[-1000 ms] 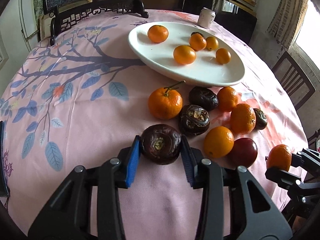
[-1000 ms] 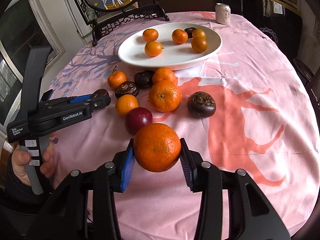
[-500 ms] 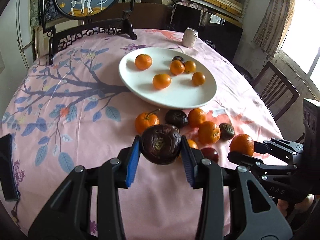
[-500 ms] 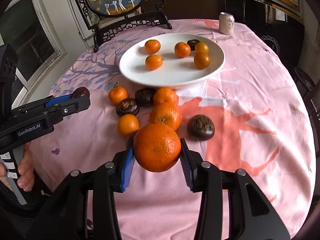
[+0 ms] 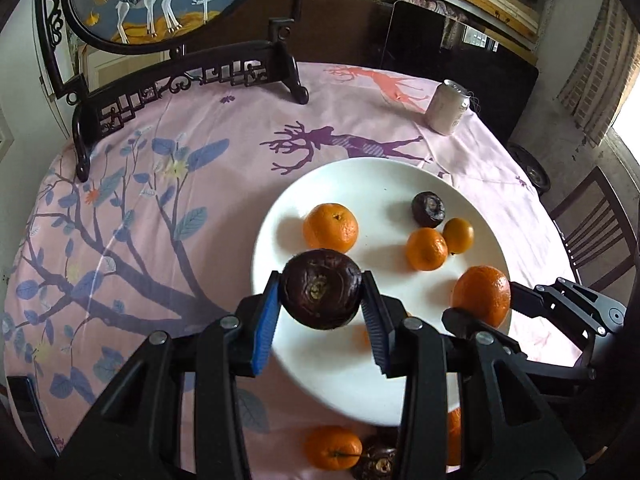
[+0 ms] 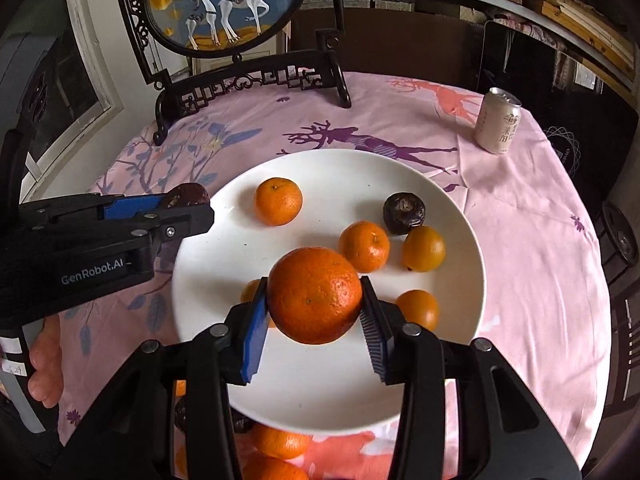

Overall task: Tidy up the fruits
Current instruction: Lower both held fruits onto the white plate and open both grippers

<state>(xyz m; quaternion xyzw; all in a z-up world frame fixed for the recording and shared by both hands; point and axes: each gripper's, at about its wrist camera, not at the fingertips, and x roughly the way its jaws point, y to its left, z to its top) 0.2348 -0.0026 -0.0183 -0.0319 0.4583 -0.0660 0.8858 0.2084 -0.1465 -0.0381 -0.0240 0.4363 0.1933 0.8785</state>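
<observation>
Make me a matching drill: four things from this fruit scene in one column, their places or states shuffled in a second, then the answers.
1. dark fruit
2. big orange
3. drink can
4. white plate

a. upright on the cloth, beyond the plate
b. held in the left tongs
c. carries five small fruits
d. held in the right tongs

Pairs: 1-b, 2-d, 3-a, 4-c

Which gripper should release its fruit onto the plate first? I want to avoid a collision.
Right, probably: the right gripper holds its orange over the white plate, while the left gripper sits at the rim.
</observation>
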